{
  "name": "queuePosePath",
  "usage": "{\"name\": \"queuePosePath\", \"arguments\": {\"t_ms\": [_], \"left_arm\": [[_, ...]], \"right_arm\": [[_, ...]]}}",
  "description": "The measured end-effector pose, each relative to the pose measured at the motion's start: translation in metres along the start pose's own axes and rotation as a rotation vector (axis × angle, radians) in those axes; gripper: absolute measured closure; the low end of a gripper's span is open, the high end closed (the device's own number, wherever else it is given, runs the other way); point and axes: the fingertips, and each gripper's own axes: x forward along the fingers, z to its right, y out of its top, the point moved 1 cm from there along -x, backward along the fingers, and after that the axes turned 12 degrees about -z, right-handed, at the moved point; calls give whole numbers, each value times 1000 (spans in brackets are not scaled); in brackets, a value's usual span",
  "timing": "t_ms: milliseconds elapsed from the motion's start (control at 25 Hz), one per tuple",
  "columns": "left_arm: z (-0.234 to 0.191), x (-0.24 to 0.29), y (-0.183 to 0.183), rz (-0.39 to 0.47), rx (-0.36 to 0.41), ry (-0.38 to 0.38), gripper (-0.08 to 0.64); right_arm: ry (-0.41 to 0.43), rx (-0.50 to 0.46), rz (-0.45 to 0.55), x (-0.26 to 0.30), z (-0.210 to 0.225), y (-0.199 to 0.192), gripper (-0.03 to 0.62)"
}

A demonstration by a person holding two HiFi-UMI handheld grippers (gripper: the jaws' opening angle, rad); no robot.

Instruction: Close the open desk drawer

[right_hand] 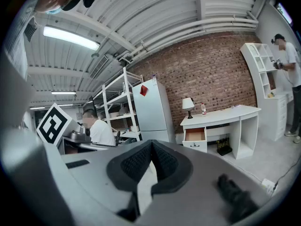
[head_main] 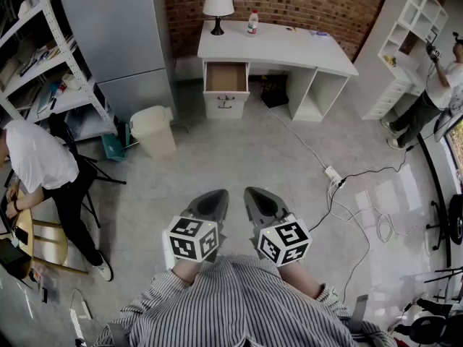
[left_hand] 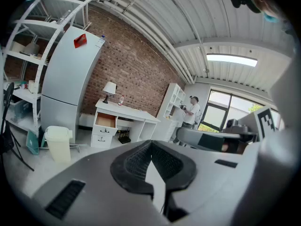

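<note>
Near body: left gripper (head_main: 210, 205), right gripper (head_main: 262, 204), side by side, jaws pressed together, nothing between. Mid-floor: bin (head_main: 153, 130) left, cable (head_main: 304, 144) right. Far: drawer (head_main: 226, 76) at desk (head_main: 289, 49) left end, pulled out lengthwise toward viewer.

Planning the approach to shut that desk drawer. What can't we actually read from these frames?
- Open drawer contents: head view, too small and far to call it empty.
- How it slides: every view, hidden by the drawer's own sides.
- Bottle label: every view, too small to read.
- Dark item under the desk: head view, too small and shadowed to identify.
</note>
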Motion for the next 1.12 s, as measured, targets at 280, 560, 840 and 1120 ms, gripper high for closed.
{"name": "queuePosePath", "arguments": {"t_ms": [280,560,840,1120], "left_arm": [[-4,-1,-2,2,7,1,548],[-7,1,-2,5,2,-16,548],[-21,-2,3,9,5,-31,548],[-38,-4,-1,-8,24,-51,548]], "right_arm": [[1,-6,-5,4,-2,-3,577],[9,7,22,8,-5,-2,577],[3,14,21,20,-13,2,575],[-30,62,6,37,-15,-6,577]]}}
